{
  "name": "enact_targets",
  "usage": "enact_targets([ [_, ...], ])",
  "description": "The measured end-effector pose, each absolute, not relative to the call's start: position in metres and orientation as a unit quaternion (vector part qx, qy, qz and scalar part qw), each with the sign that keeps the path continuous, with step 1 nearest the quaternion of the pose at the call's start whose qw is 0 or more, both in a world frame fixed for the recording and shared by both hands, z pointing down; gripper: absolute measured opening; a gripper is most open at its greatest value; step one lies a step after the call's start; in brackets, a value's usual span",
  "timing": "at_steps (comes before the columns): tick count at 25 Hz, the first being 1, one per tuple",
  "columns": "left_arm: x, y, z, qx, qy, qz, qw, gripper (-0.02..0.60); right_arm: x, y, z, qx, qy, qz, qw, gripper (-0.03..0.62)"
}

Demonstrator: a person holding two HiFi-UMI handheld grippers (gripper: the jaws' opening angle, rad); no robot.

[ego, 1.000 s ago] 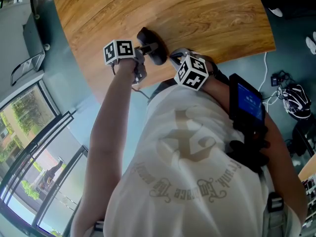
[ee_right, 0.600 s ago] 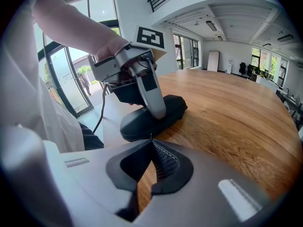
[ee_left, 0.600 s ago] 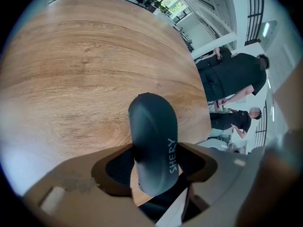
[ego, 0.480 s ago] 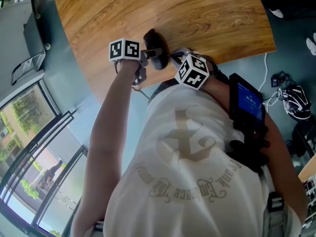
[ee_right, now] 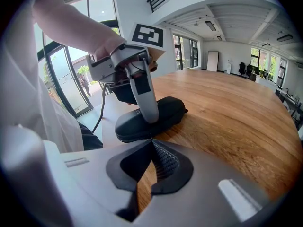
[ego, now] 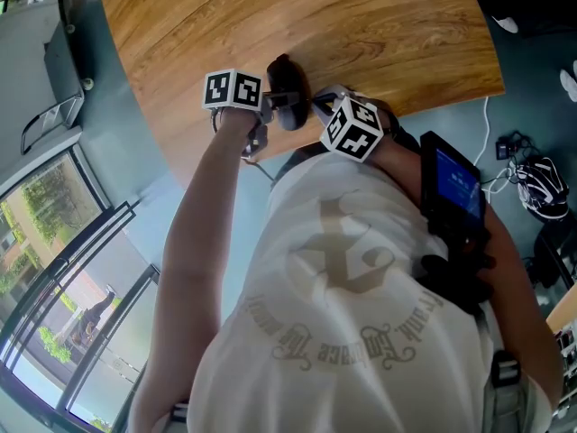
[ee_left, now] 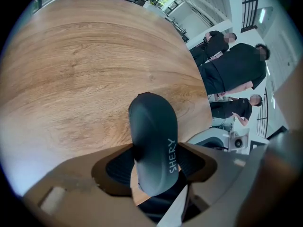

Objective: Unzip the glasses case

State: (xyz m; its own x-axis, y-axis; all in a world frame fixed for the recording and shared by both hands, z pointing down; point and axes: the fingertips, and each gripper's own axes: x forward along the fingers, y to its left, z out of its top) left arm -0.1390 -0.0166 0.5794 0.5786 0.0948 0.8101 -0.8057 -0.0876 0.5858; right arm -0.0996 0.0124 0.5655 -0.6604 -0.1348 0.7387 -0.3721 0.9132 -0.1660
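Note:
A dark zipped glasses case (ego: 287, 87) lies near the front edge of the round wooden table (ego: 361, 25). In the left gripper view the case (ee_left: 152, 126), printed SHERY, stands between my pads, which press on both its sides. My left gripper (ee_left: 154, 167) is shut on it, under its marker cube (ego: 233, 90). The right gripper view shows the case (ee_right: 165, 111) with the left gripper's finger (ee_right: 146, 96) across it. My right gripper (ee_right: 151, 140) has its tips together at the case's near edge, pinching a thin zipper pull (ee_right: 151, 135).
Several people (ee_left: 227, 56) stand beyond the table's far edge in the left gripper view. A bag and cables (ego: 536, 183) lie on the floor at right. A phone-like device (ego: 453, 188) sits on the right forearm. Windows (ee_right: 80, 74) lie behind the left arm.
The left gripper has shifted slightly right and rolled, turning the case with it to stand more upright in the head view. The right gripper has kept still.

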Motion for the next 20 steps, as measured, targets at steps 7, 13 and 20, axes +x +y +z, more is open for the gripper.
enact_targets([
  [7,-0.135,-0.005,0.579,0.657,-0.241,0.428,0.572,0.299,-0.097,0.009,0.566,0.147,-0.897,0.159,0.385,0.005],
  [13,-0.134,-0.004,0.579,0.662,-0.233,0.44,0.56,0.299,-0.096,0.009,0.568,0.151,-0.896,0.161,0.385,0.005],
  [20,-0.133,0.001,0.579,0.67,-0.216,0.46,0.541,0.299,-0.094,0.006,0.568,0.155,-0.895,0.162,0.385,0.005],
])
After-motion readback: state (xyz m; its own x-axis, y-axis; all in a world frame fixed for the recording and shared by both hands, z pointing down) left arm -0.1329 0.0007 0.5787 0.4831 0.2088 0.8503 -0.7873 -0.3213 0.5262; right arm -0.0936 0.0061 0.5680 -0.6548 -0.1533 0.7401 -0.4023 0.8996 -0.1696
